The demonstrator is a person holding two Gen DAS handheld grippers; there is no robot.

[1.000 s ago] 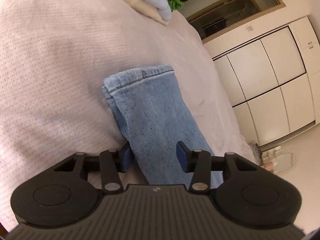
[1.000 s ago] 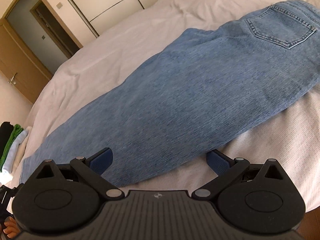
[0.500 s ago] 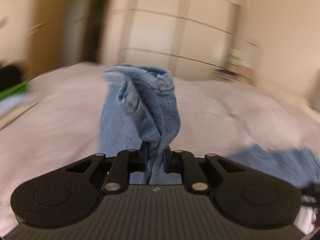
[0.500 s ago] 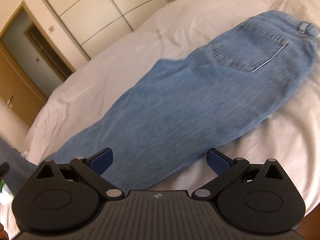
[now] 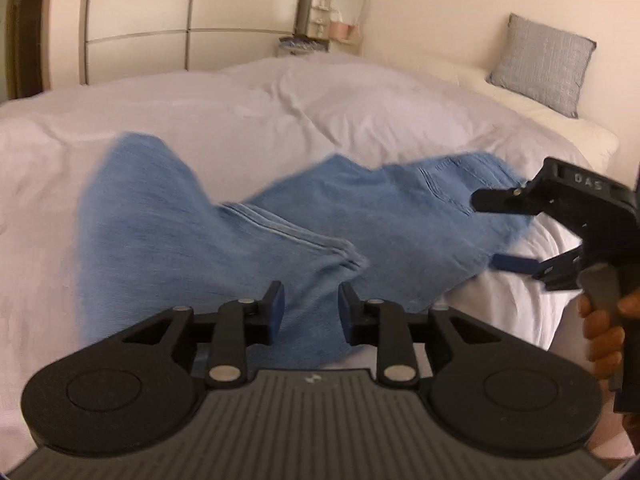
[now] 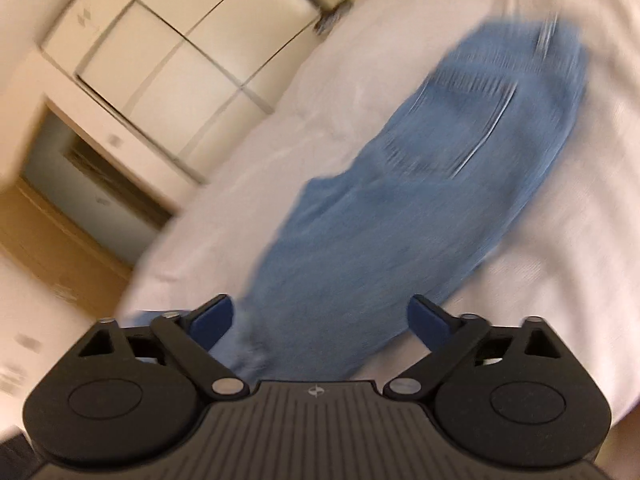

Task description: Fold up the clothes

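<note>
Blue jeans (image 5: 192, 240) lie on the white bed (image 5: 240, 128), with the leg end doubled over towards the waist part. My left gripper (image 5: 311, 312) hovers just over the folded leg. Its jaws are opening and the pads stand apart without pressing the denim seen between them. In the right wrist view the jeans (image 6: 420, 200) are blurred and run away from my right gripper (image 6: 320, 320). Its wide jaws are closing, with the cloth's near edge between them but untouched. The left wrist view shows that right gripper (image 5: 494, 234) at the jeans' right edge, one finger above the cloth and one below.
A hand (image 5: 600, 332) grips the right gripper's handle. A grey pillow (image 5: 540, 64) leans at the bed's far right. White wardrobe doors (image 5: 180, 20) and a small shelf with a mirror (image 5: 344, 8) stand behind the bed. A doorway (image 6: 80, 184) lies to the left.
My left gripper shut on the leg hem, swung it up and across towards the waist, rolled level, then let its jaws part. The right gripper slid along the jeans and its jaws narrowed slightly.
</note>
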